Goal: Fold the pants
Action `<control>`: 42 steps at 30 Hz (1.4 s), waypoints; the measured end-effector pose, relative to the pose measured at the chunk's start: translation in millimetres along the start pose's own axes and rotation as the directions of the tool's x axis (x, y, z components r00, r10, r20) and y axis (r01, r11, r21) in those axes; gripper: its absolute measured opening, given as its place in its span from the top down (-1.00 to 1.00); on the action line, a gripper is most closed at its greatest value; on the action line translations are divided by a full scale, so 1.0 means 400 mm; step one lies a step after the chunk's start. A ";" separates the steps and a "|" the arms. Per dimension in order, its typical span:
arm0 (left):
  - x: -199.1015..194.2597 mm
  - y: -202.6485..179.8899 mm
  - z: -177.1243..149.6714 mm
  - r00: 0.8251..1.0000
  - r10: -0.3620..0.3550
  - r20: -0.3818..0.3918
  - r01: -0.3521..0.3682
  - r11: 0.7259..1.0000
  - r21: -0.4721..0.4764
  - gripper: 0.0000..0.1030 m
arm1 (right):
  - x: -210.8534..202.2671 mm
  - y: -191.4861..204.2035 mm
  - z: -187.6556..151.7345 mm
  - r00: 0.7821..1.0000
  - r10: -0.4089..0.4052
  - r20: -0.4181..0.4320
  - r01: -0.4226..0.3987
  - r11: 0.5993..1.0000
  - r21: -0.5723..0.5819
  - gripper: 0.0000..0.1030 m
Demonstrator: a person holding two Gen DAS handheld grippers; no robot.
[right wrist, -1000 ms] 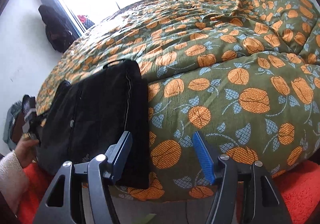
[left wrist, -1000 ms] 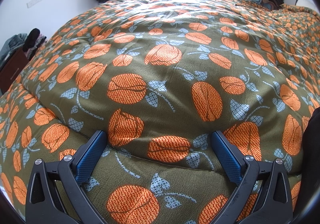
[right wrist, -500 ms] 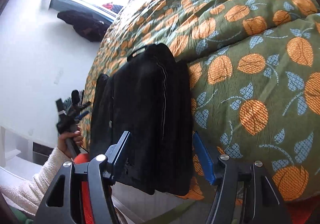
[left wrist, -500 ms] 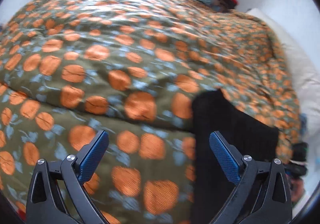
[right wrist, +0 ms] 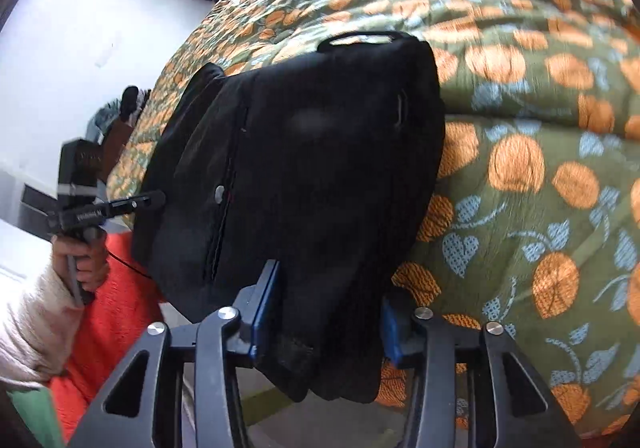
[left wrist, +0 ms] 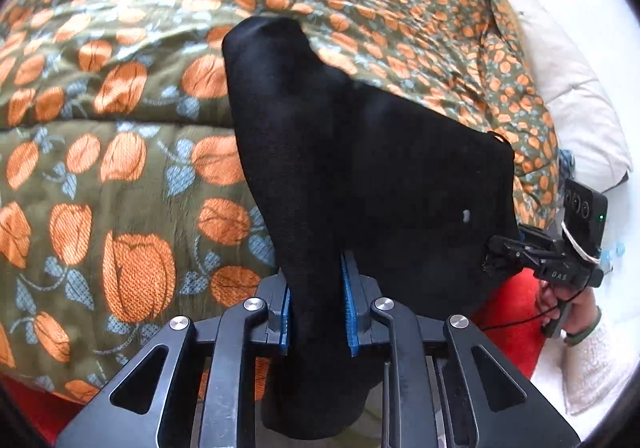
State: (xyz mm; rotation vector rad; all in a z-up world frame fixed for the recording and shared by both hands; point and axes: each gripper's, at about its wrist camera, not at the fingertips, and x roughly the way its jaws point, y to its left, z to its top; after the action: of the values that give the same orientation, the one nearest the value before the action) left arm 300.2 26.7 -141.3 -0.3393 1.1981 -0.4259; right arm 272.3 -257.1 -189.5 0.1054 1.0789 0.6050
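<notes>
Left wrist view: the left gripper [left wrist: 316,312] has just closed its blue pads on a narrow fold of the black pants [left wrist: 360,160]. The right gripper [right wrist: 324,312] has just closed on a thicker bunch of the same cloth. The pants lie partly folded, draped over the near edge of the bed's orange-flowered green quilt [left wrist: 120,168], with a button and fly seam showing.
</notes>
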 end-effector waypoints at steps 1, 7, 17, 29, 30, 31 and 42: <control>-0.019 -0.025 0.013 1.000 -0.006 0.021 0.006 1.000 0.023 0.65 | -0.015 0.035 0.009 0.999 -0.032 0.025 0.033 0.998 -0.050 0.30; -0.103 -0.131 0.150 0.982 -0.045 0.182 0.027 0.995 0.097 0.67 | -0.116 0.126 0.108 0.985 -0.007 0.171 0.033 0.988 -0.152 0.40; -0.010 -0.109 0.395 0.922 0.168 0.348 -0.219 0.969 0.111 0.45 | -0.067 -0.017 0.420 0.952 -0.084 0.294 0.109 0.991 -0.071 0.25; -0.035 -0.142 0.092 0.739 0.521 0.426 -0.606 0.792 0.082 -0.93 | -0.120 -0.095 0.211 0.914 -0.325 0.244 0.317 0.946 0.072 -0.27; -0.046 -0.166 0.074 0.726 0.544 0.421 -0.625 0.777 0.074 -0.93 | -0.131 -0.071 0.185 0.915 -0.321 0.247 0.312 0.947 0.074 -0.40; -0.054 -0.187 0.057 0.712 0.567 0.414 -0.645 0.761 0.068 -0.97 | -0.139 -0.037 0.155 0.915 -0.319 0.247 0.309 0.948 0.078 -0.65; -0.139 -0.271 -0.071 0.785 0.549 0.286 -0.584 0.811 0.046 -0.98 | -0.191 0.148 0.005 0.880 -0.399 0.257 0.385 0.917 0.105 -0.99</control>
State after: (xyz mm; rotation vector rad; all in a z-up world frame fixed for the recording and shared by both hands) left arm 241.6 -41.5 -54.1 0.0941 0.9470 0.0726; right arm 224.5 -246.3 -105.9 0.0117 0.8129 0.1865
